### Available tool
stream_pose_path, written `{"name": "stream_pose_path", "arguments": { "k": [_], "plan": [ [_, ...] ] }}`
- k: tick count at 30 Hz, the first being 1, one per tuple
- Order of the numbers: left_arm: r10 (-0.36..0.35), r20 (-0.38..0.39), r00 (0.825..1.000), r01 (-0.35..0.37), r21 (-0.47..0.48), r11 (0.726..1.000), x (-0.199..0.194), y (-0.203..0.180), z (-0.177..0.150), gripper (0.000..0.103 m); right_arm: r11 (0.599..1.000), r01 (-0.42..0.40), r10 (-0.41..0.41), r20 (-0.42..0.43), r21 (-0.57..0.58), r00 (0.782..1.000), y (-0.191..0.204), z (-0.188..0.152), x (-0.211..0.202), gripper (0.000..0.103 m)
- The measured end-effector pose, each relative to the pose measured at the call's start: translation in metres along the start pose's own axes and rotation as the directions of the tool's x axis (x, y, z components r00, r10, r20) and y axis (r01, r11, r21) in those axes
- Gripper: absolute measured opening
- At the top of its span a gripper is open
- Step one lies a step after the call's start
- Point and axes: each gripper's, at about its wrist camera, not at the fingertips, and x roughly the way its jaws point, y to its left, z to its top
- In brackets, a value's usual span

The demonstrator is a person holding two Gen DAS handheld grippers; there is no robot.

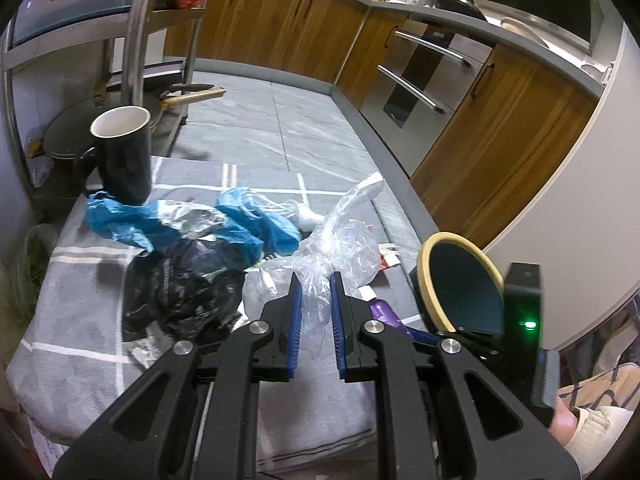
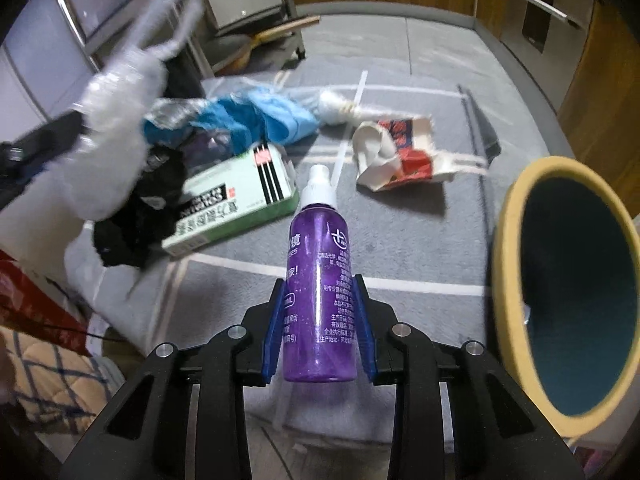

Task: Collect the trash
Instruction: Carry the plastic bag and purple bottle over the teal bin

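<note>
Left wrist view: the left hand-held gripper (image 1: 316,280) is closed on a clear bag (image 1: 340,248), which bunches between its blue pads above the grey cloth (image 1: 80,272) on the desk. Beside the bag lie a black bag (image 1: 180,292) and a blue bag (image 1: 248,224), with crumpled foil (image 1: 192,218) between the blue folds. A dark mug (image 1: 124,156) stands upright at the far left edge of the cloth. A bin (image 1: 460,284) with a yellow rim stands at the right.

Right wrist view shows the right hand-held gripper (image 2: 318,284) clamped on a purple bottle (image 2: 318,280), white cap pointing away, lifted clear of the cloth. Beyond it lie a green box (image 2: 236,200) and a red-and-white wrapper (image 2: 396,156). The bin's open mouth is just to the bottle's right.
</note>
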Motion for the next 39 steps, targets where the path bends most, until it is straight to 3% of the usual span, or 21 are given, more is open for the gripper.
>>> {"name": "stream_pose_path", "arguments": {
  "k": [12,21,28,39],
  "plan": [
    [-0.079,-0.032,0.996,0.08,0.029,0.996,0.024,-0.048,0.005,0.013,0.994,0.018,-0.032,0.128,0.111,0.991,-0.042,-0.013,-0.073,0.034],
    [-0.14,-0.078,0.987,0.144,0.052,0.988,0.052,-0.088,0.003,0.013,0.972,0.052,-0.091,0.161,0.228,0.983,-0.088,-0.031,-0.093,0.034],
    [-0.192,-0.132,0.973,0.202,0.069,0.977,0.08,-0.121,-0.004,0.013,0.936,0.079,-0.142,0.161,0.344,0.977,-0.127,-0.044,-0.098,0.034],
    [-0.287,-0.228,0.93,0.305,0.048,0.951,0.124,-0.164,-0.02,0.013,0.848,0.074,-0.176,0.148,0.525,0.973,-0.186,-0.071,-0.097,0.034]
  ]
}}
